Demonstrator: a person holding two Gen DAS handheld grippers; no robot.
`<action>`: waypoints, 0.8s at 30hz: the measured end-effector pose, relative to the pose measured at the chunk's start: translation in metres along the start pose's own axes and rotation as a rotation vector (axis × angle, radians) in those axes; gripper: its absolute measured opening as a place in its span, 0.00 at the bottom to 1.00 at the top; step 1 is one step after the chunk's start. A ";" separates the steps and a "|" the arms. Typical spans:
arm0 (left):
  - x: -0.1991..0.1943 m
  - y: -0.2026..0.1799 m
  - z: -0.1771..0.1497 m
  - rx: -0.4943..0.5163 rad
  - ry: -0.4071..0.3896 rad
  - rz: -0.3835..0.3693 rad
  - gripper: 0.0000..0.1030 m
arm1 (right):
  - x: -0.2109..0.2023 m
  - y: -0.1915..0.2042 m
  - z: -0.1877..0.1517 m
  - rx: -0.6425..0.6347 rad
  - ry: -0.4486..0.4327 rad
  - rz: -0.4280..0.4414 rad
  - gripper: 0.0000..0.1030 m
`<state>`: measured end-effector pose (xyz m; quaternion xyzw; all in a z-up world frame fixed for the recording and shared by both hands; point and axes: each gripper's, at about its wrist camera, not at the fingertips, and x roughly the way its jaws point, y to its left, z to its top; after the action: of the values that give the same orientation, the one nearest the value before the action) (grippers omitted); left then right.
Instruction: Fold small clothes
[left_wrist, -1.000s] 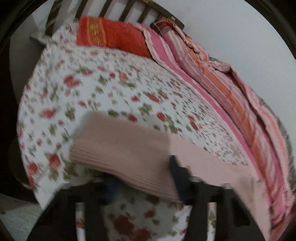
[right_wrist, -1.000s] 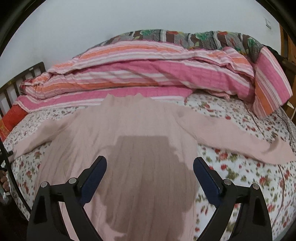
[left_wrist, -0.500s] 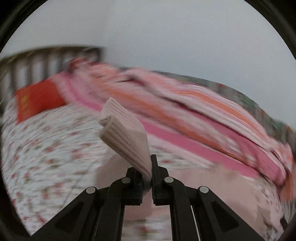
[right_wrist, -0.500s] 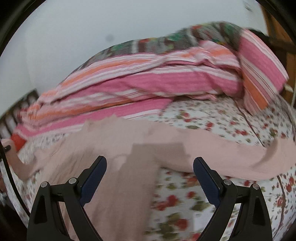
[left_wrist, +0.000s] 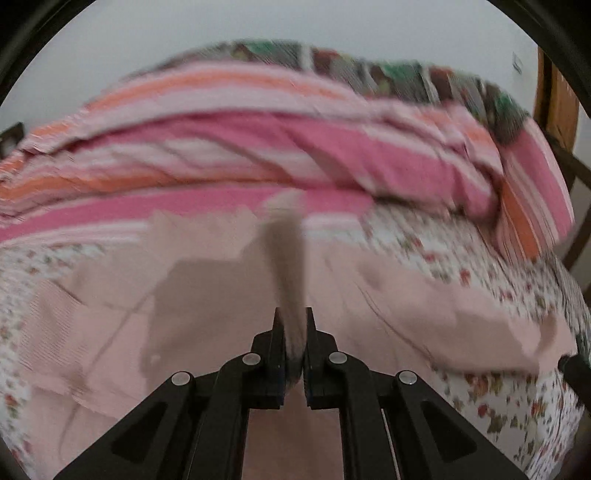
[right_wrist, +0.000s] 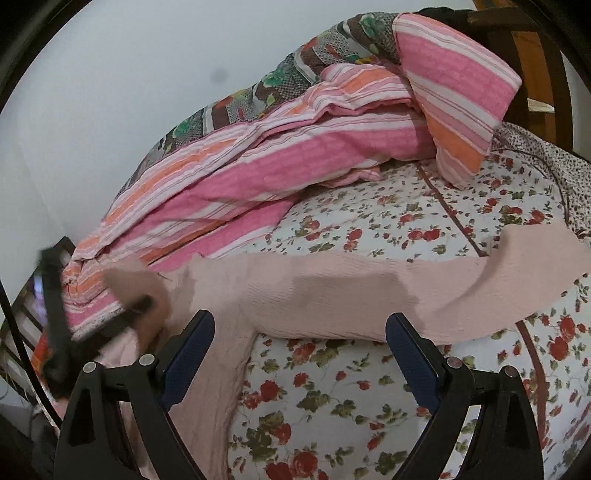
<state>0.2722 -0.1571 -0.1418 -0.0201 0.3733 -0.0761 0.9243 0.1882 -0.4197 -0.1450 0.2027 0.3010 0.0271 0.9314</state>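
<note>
Left sleeve pinched and carried over a pale pink ribbed knit sweater on the bed.

Left wrist view: the left hand-held gripper (left_wrist: 293, 325) is pressed together on a narrow, motion-blurred strip of the pale pink ribbed knit sweater (left_wrist: 207, 295), apparently its sleeve cuff, held above the body of the garment, which lies flat on the floral-print bedsheet (left_wrist: 491, 406) in front of the pink-and-orange striped quilt (left_wrist: 258, 147). Right wrist view: the right hand-held gripper (right_wrist: 299, 354) is spread wide and holds nothing, poised near the sweater's other sleeve (right_wrist: 406, 291), which stretches out across the sheet. The risk, I judge, is that the thin pinch slips or the knit stretches under the quick swing, so the sleeve lands skewed or bunched, while the loose body, unpinned by the right side, may drag along.
</note>
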 end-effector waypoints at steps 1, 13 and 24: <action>0.004 -0.005 -0.005 0.007 0.026 -0.015 0.15 | -0.001 0.001 -0.001 -0.018 -0.001 -0.003 0.91; -0.053 0.073 0.003 0.009 -0.089 0.072 0.83 | 0.019 0.022 -0.009 -0.091 0.028 0.024 0.87; -0.056 0.251 -0.038 -0.146 -0.072 0.134 0.83 | 0.063 0.083 -0.025 -0.111 0.164 0.104 0.50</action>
<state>0.2379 0.1000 -0.1539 -0.0649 0.3451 0.0141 0.9362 0.2311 -0.3239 -0.1658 0.1631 0.3634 0.1088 0.9108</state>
